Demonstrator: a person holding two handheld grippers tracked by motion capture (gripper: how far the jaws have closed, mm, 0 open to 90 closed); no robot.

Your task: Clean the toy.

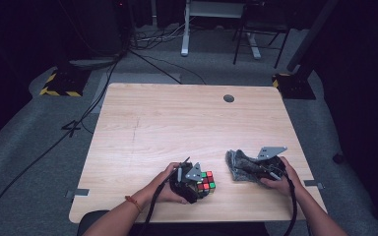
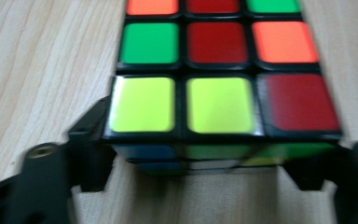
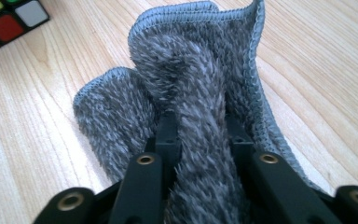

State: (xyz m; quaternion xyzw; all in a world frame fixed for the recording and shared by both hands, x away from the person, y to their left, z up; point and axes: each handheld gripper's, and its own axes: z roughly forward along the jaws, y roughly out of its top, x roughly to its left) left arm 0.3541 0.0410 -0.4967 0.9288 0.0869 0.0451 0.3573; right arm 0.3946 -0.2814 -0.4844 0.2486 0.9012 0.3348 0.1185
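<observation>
The wooden table (image 1: 187,123) occupies the centre of the high view, with a round grommet hole (image 1: 229,98) near its upper right edge. Grey floor surrounds it, with cables trailing at the upper left of the frame.

The grey cloth (image 1: 238,164) lies bunched at the lower right of the table in the high view. In the right gripper view it rises up the middle of the frame as a shaggy fold with a stitched hem (image 3: 256,70) along its upper right edge. The right gripper (image 1: 263,169) sits just right of the cloth in the high view, held by the person's hand. Its jaws are closed on a ridge of the cloth, pinched between the two black fingers (image 3: 168,135).

The puzzle cube (image 1: 205,181) rests on the table at the lower centre of the high view, well apart from the cloth. In the left gripper view it spans the upper and middle frame, showing yellow, red, green and orange tiles. The left gripper (image 1: 193,183) lies at the cube's left side in the high view. Its jaws are clamped on the cube's two opposite sides, low against the table, with one finger (image 2: 91,144) pressed to the lower left corner.

A corner of the cube also appears at the upper left of the right gripper view.
</observation>
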